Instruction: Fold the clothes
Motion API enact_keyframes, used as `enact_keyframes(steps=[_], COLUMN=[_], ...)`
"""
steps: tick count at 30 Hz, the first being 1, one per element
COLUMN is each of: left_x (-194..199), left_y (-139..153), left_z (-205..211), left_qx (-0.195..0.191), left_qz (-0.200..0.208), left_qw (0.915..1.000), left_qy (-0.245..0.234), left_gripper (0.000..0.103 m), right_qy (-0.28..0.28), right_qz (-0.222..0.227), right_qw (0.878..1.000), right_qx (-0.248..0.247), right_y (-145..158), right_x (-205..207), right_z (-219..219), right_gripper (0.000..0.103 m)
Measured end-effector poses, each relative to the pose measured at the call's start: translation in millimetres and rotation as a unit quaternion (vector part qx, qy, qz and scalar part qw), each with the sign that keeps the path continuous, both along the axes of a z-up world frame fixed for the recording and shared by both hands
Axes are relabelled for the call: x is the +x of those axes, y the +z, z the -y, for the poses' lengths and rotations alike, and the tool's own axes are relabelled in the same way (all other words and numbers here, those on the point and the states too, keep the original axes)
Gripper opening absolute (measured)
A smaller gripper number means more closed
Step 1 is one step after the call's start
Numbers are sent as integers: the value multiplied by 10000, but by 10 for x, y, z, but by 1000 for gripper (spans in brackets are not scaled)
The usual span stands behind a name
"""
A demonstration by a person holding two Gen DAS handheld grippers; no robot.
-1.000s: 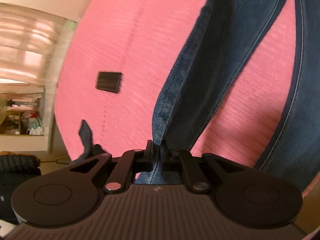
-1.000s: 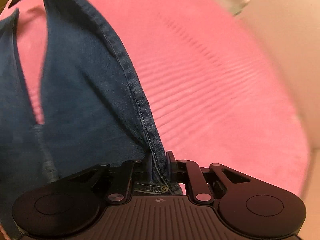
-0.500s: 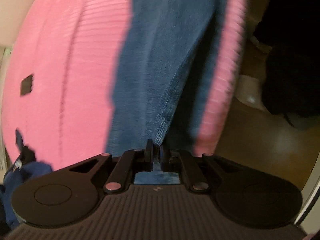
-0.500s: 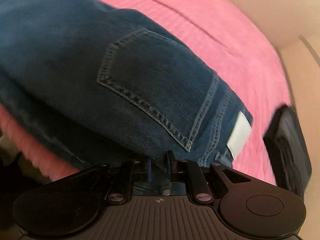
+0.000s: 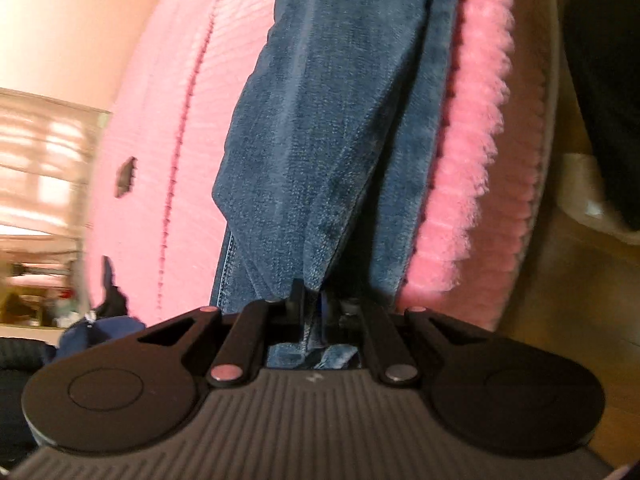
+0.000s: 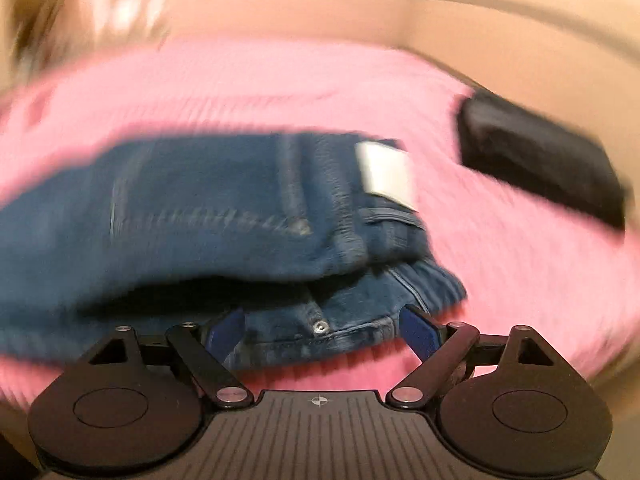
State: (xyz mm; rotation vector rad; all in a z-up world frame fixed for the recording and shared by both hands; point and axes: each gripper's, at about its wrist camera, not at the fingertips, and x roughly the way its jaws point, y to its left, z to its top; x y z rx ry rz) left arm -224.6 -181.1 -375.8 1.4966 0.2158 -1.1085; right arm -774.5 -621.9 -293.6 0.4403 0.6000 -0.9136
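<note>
Blue jeans (image 5: 332, 128) lie lengthwise along the near edge of a pink ribbed bedspread (image 5: 168, 128). My left gripper (image 5: 312, 300) is shut on a fold of the denim at the leg end. In the right wrist view the waist end of the jeans (image 6: 224, 216) lies folded over, with a white label (image 6: 386, 176) and a metal rivet (image 6: 320, 326) showing. My right gripper (image 6: 324, 330) stands open, its blue pads (image 6: 416, 328) on either side of the waistband. This view is blurred by motion.
A black flat object (image 6: 540, 160) lies on the pink bedspread (image 6: 500, 264) to the right of the jeans. A small dark tag (image 5: 124, 170) sits on the bedspread at the left. Dark blue clothing (image 5: 100, 328) is bunched at the lower left; wooden floor (image 5: 560, 300) lies at the right.
Both grippers swung the jeans over so the legs now lie doubled along the bed edge. My right gripper has opened and let go of the waistband; the left one still holds.
</note>
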Motion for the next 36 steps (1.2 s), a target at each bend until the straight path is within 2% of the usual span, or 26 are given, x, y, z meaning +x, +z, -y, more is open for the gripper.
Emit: enact_keyframes(steps=[1,3,5,6,7,8,9,11,13,14,18,19,21,24,26,30,32,36], left_x=[-27,-82,-112,-113,-115,-134,-144,-154,-201,-223,-241,-248,-252,-238,-244,-259,-266,-301], left_y=[-40,-119,-184,-206,-229,-247,-260,-268,-254,-225,108,156,135,-26,-79,18,66,15], left_z=[-22,-67,-97,-107,-120,-145,-164,-194,-233,-251,-346,-358,-374,-367,-378,-437,-467,-546], left_qx=[-107,-322,-554,-661,-761,-861,-976,-1180,-1319,-1343,-1758,-1746,-1641,-1429,-1356,-1550,-1647,-1643], left_qz=[87,262,381,400,419,439,446,443,434,456,694,783,829,685,669,657,651,676], left_qw=[9999,9991,9977,9970,9962,9953,9942,9919,9901,9896,9819,9815,9830,9874,9884,9857,9842,9841], left_qy=[13,38,59,55,49,55,76,151,219,216,128,82,-15,-48,-104,-24,16,-68], left_gripper=[5,6,6,6,6,6,5,5,4,4,4,4,4,4,4,4,4,4], right_qy=[-207,-587,-800,-853,-927,-1020,-1130,-1414,-1623,-1577,-1213,-1269,-1387,-1590,-1522,-1393,-1318,-914], right_qz=[496,1380,2198,2470,2546,2562,2554,2590,2962,3021,2961,2845,2476,2672,2660,2445,2327,2126], right_qw=[9985,9877,9670,9571,9522,9490,9464,9374,9178,9190,9396,9432,9509,9364,9402,9504,9555,9676], right_qx=[140,451,1005,1254,1408,1528,1625,1847,2090,1981,1217,1156,1236,1624,1488,1322,1245,1010], right_y=[-5,-1,-70,-112,-145,-175,-224,-332,-351,-254,222,205,-35,-367,-332,-214,-181,-81], right_x=[-85,-185,-197,-180,-163,-152,-146,-167,-293,-324,-425,-448,-451,-555,-562,-531,-484,-265], right_z=[68,242,499,599,659,708,764,881,945,935,648,549,499,482,409,310,176,-223], right_gripper=[87,87,83,77,67,66,59,20,10,8,8,8,8,8,8,9,24,25])
